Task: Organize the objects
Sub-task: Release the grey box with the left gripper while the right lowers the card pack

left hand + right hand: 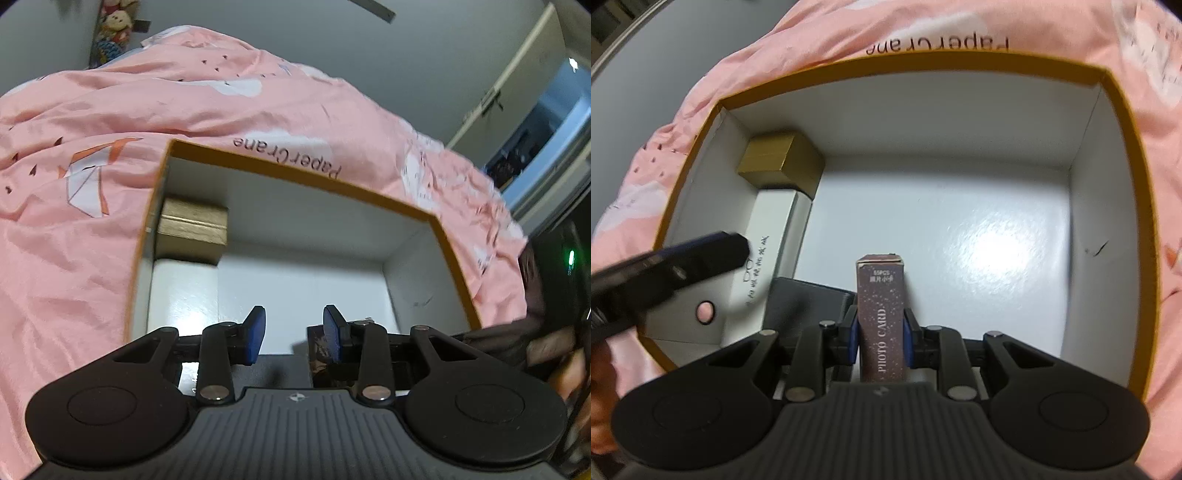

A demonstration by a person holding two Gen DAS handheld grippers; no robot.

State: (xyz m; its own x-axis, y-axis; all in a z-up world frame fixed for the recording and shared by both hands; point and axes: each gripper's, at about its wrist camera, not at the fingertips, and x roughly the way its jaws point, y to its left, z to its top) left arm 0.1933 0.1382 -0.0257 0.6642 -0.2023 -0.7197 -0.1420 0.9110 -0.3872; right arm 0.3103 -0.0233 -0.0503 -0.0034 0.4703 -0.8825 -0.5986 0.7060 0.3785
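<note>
Only the right wrist view shows the right gripper [879, 332] clamped on a maroon card box [881, 314] lettered "PHOTO CARD", low at centre frame over the yellow-rimmed box [1123, 206]. The left view shows the left gripper [294, 332] partly parted, gripping nothing, a gold box [192, 225] at left.

A maroon "PHOTO CARD" pack [881, 325] stands upright above the white floor of the orange-rimmed box [1123, 206], whose far-left corner holds a gold box [781, 162] beside a white carton [764, 236].
</note>
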